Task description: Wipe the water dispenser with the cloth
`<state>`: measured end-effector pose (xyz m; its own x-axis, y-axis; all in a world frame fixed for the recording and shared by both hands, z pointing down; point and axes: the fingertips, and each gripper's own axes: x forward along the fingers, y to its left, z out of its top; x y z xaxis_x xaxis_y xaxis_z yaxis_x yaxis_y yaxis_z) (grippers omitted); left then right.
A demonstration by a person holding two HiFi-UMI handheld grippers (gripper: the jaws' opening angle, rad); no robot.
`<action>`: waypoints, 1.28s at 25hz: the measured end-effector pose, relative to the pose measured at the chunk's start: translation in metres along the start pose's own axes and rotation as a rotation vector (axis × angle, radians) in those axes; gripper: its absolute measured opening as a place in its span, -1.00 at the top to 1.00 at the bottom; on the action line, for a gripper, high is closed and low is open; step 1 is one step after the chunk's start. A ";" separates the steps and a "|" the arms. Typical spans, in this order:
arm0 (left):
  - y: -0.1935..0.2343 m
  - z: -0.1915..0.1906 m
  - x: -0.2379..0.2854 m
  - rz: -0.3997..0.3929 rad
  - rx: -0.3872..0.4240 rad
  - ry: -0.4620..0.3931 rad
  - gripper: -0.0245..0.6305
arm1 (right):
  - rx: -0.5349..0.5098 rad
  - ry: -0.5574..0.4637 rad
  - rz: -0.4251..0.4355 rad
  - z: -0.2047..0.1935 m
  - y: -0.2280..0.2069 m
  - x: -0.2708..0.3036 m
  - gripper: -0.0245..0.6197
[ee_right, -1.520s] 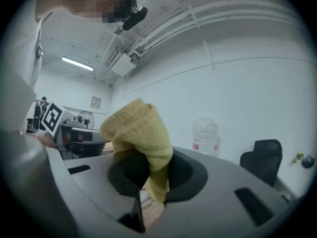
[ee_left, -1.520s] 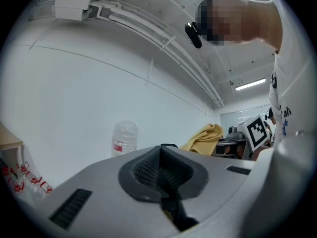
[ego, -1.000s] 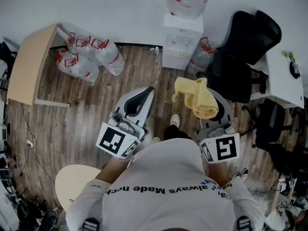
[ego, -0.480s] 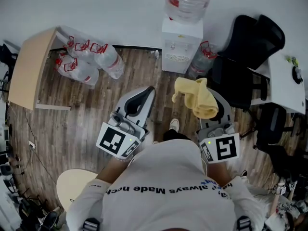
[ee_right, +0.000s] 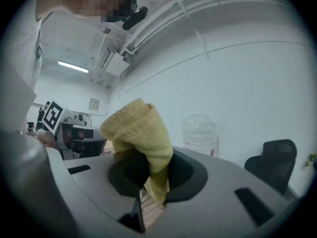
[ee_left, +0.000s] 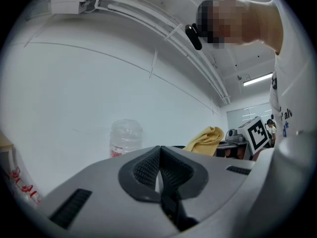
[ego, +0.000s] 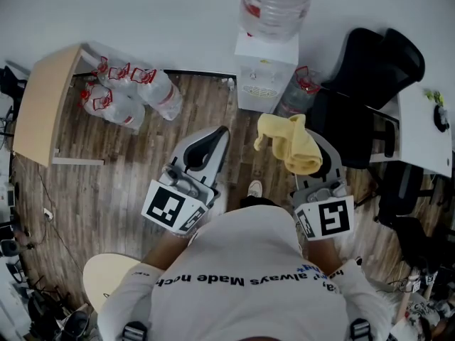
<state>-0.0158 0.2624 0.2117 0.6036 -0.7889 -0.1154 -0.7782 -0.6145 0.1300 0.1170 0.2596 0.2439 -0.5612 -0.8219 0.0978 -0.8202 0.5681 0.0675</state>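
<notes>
The yellow cloth [ego: 290, 142], middle right of the head view below the water dispenser [ego: 265, 66], looks soft, light and floppy, and the right hand-held gripper [ee_right: 148, 182] pinches it by a bunched fold, while the left hand-held gripper [ee_left: 159, 170] is closed on nothing.

Wood plank floor [ego: 106, 190]. Dispenser [ego: 264, 69] stands on it at the wall, w/ 1 bottle [ego: 295, 94] touching its right side. Cluster of empty bottles [ego: 128, 94] lies left, beside a tan desk [ego: 43, 101]. Black chairs [ego: 362, 98] stand right. Round stool [ego: 110, 279] near bottom left.
</notes>
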 end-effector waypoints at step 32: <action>-0.015 -0.022 0.082 0.056 -0.005 0.018 0.86 | 0.008 0.012 0.056 -0.016 -0.085 0.013 0.72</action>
<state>0.0496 0.2067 0.2223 0.5620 -0.8222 -0.0903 -0.8100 -0.5692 0.1411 0.1812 0.2008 0.2555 -0.6048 -0.7884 0.1127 -0.7886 0.6126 0.0533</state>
